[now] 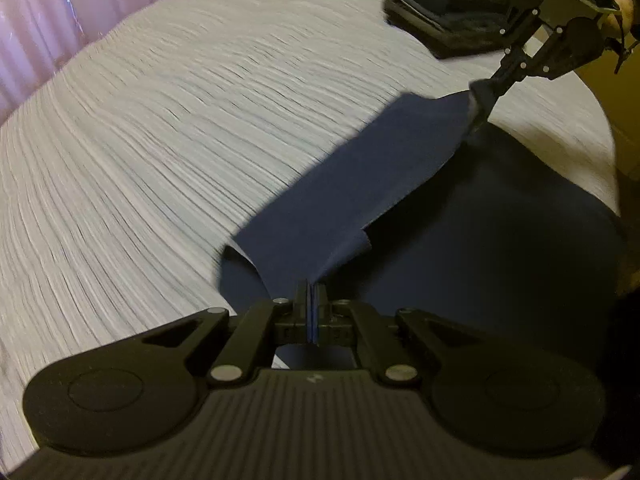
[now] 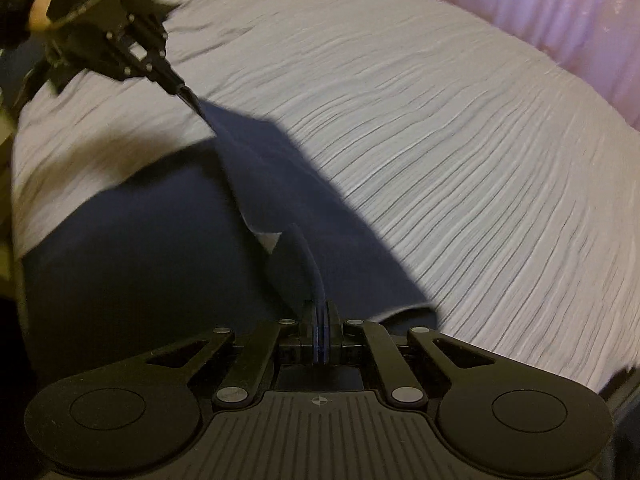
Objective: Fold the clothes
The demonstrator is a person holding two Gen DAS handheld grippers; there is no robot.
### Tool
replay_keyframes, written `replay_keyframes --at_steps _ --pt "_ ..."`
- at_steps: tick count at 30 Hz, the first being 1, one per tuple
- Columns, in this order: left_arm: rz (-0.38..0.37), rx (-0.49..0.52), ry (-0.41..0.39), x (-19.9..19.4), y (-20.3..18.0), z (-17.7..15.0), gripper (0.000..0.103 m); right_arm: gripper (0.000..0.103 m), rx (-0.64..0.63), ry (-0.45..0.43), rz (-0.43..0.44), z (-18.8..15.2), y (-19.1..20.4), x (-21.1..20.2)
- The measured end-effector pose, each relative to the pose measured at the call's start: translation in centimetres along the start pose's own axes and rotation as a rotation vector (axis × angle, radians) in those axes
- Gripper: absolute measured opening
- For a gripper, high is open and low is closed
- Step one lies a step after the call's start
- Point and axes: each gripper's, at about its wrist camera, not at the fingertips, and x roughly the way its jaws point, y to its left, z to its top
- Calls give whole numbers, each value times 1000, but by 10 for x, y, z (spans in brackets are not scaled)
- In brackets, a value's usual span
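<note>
While navy garment [image 1: 500, 240] lies on bed [image 1: 160, 140], we pinch lifted edge: left gripper [image 1: 311, 300] clenched on cloth, right gripper [image 2: 321, 316] likewise. Folded dark stack [image 1: 448, 4] beyond.

Navy garment [image 1: 344, 184], soft matt cloth, smooth, no sheen. Under it the bedspread [image 1: 168, 132], pale grey fabric, crinkled into fine ridges, rough-looking. Left gripper [image 1: 311, 312]: matt black plastic, ribbed body, dull silvery metal pins at the joints. Right gripper [image 2: 321, 332], same matt plastic. Behind, pink curtain [image 2: 560, 4], slightly glossy. Dark folded stack [image 1: 448, 4], matt cloth.
</note>
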Motion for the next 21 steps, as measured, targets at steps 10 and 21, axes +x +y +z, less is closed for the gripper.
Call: replay_keyframes --at_steps 10,21 --pt "-59 107 -3 -29 -102 -70 0 1 -24 84 -43 -66 121 -24" --pt "-95 209 -60 -43 -131 -136 0 0 63 157 -181 -94 206 -31"
